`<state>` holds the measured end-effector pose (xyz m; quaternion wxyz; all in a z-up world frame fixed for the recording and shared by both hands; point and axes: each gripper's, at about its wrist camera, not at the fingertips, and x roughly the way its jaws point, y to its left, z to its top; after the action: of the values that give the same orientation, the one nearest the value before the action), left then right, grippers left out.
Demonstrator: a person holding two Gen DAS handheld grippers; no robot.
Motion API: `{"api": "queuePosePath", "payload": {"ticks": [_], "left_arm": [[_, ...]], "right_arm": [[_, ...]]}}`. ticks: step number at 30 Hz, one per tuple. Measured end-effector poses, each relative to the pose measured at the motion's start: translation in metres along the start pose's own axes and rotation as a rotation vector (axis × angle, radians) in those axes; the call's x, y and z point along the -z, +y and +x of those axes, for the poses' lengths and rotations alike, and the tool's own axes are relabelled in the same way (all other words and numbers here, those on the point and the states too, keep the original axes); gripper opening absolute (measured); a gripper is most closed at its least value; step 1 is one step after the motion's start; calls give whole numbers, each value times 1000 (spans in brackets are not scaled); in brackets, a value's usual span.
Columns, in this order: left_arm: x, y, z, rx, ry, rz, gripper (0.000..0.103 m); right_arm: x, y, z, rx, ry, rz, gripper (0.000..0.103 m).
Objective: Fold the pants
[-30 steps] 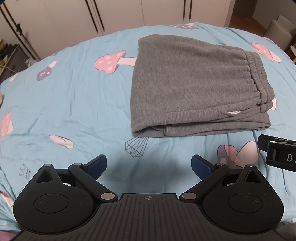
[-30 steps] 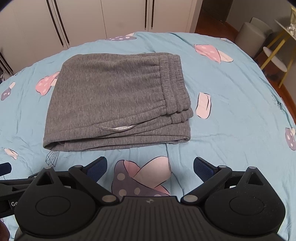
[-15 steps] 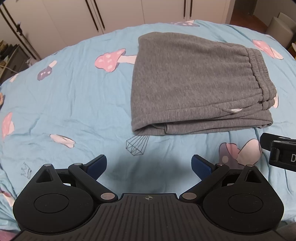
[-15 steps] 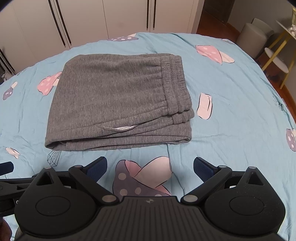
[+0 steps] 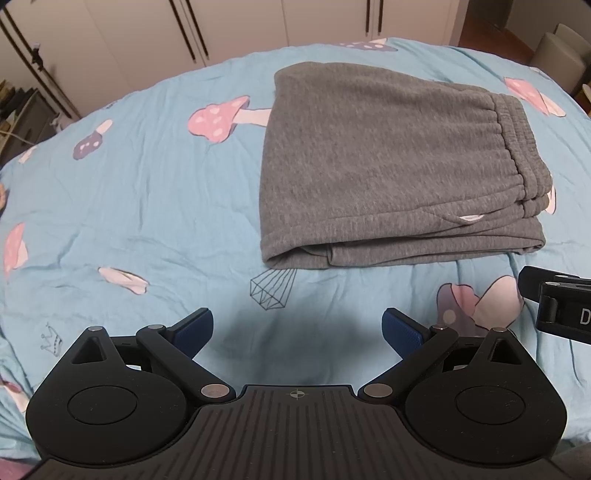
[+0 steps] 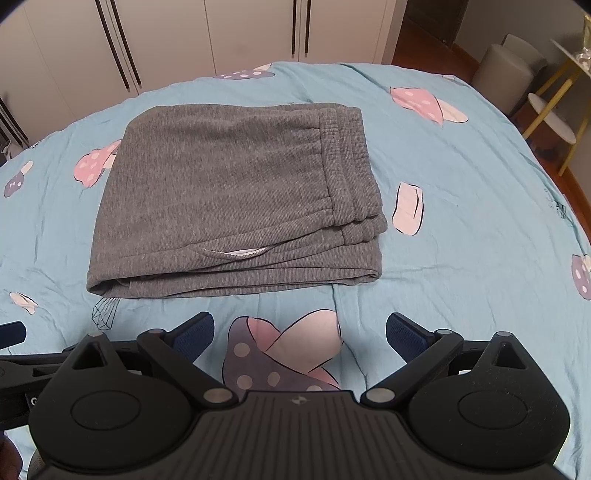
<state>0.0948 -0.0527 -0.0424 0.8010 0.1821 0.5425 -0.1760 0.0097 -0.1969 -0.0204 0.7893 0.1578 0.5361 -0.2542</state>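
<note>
Grey sweatpants (image 5: 388, 166) lie folded into a flat stack on the blue bed sheet (image 5: 129, 192), waistband at the right, a white pocket lining showing at the near edge. They also show in the right wrist view (image 6: 236, 199). My left gripper (image 5: 297, 326) is open and empty, held short of the pants' near left corner. My right gripper (image 6: 299, 330) is open and empty, short of the near edge, over a mushroom print. The right gripper's body shows at the right edge of the left wrist view (image 5: 561, 310).
The sheet (image 6: 461, 221) has pink and purple mushroom prints. White wardrobe doors (image 6: 221, 33) stand behind the bed. A grey stool (image 6: 506, 70) and a gold-legged side table (image 6: 554, 118) stand at the right, beyond the bed's edge.
Both grippers have drawn back slightly from the pants; the stack sits a little farther away in both views. The pants have not moved.
</note>
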Motion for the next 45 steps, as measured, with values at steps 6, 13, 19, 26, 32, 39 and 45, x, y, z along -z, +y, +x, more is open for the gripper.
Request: {"api": "queuePosePath", "payload": {"ticks": [6, 13, 19, 26, 32, 39, 45], "left_arm": [[0, 0, 0, -1, 0, -1, 101], [0, -1, 2, -2, 4, 0, 101], [0, -3, 3, -7, 4, 2, 101], [0, -3, 5, -6, 8, 1, 101], [0, -3, 6, -6, 9, 3, 101], [0, -3, 6, -7, 9, 4, 101], [0, -3, 6, -6, 10, 3, 101]], "right_arm": [[0, 0, 1, 0, 3, -3, 100], [0, -1, 2, -2, 6, -4, 100], [2, -1, 4, -4, 8, -1, 100], [1, -2, 5, -7, 8, -2, 100], [1, -2, 6, -10, 11, -1, 100], [1, -2, 6, -9, 11, 0, 100], [1, -2, 7, -9, 13, -5, 100]]}}
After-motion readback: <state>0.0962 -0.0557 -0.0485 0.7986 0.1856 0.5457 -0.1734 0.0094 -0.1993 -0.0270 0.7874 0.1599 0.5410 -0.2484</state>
